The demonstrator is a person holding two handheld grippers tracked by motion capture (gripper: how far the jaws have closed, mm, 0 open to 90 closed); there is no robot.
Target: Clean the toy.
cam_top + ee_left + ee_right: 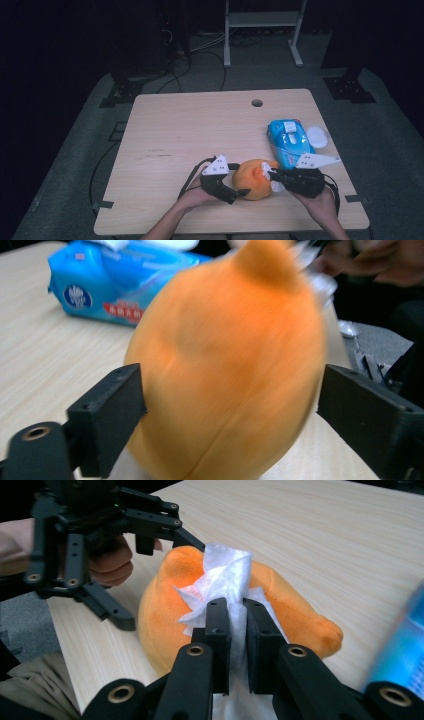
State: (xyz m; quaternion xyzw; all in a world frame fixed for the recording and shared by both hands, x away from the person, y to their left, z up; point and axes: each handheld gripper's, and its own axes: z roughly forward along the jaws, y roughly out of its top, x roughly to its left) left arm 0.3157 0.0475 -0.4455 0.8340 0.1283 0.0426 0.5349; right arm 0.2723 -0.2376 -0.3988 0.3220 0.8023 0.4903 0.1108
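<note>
Near the table's (pixel 165 125) front edge, the orange plush toy (pixel 255 180) is flanked by the parted jaws of the left gripper (pixel 239 192). A white wipe (pixel 225 585) is pinched against the toy by the right gripper (pixel 238 630). A blue wipes pack (pixel 288 142) is seen by the right edge.

A round orange plush toy (pixel 255 179) sits near the table's front edge, just in front of the blue wipes pack (pixel 288 142). A crumpled white wipe (pixel 227 582) lies against its top.
</note>
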